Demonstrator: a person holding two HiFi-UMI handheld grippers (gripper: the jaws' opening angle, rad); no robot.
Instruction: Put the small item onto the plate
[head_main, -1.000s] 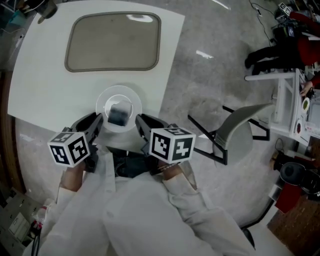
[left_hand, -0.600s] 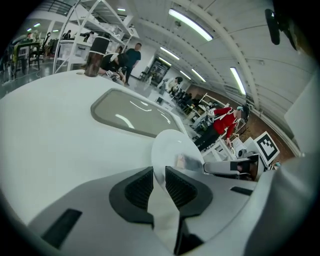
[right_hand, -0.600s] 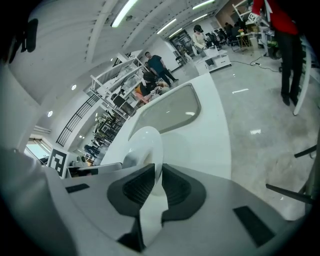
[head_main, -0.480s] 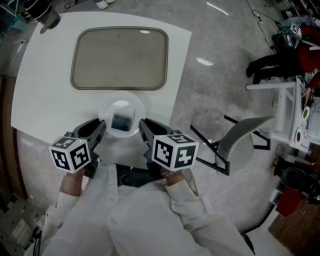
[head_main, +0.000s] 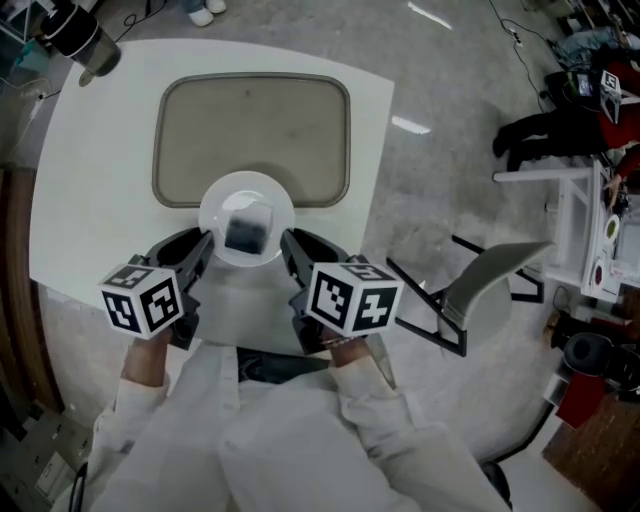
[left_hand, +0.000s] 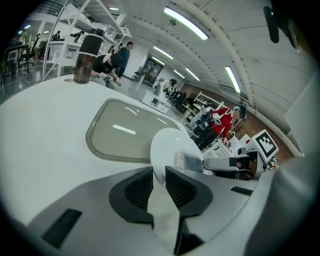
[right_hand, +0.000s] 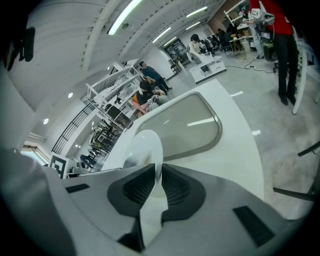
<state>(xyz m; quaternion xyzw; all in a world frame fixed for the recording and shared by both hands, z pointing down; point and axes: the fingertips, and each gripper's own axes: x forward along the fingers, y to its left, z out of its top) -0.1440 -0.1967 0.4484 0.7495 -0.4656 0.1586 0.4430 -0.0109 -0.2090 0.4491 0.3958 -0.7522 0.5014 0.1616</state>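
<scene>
**A:** Where are your grippers right now?

**B:** Low in the head view, 2 of them, one on either side of the plate. My left gripper is clamped on the plate's left rim and my right gripper on its right rim. The right jaws have just been closing a shade tighter on that rim. Each gripper view shows the white edge pinched between the ribbed pads.

**A:** And the small item?

**B:** Dead centre of the frame. The small item is a dark little block sitting on the plate between my 2 grippers, and neither touches it.

**A:** So the job's done?

**B:** The main part looks done to me: item on plate. The plate's far edge overlaps the near rim of the tray above it in the frame. Whether the plate rests on the table or hangs just over it, I can't tell.

**A:** What's left?

**B:** I'd say setting the plate down and letting go. Beyond, at upper left, a dark tumbler stands at the table's corner.
</scene>
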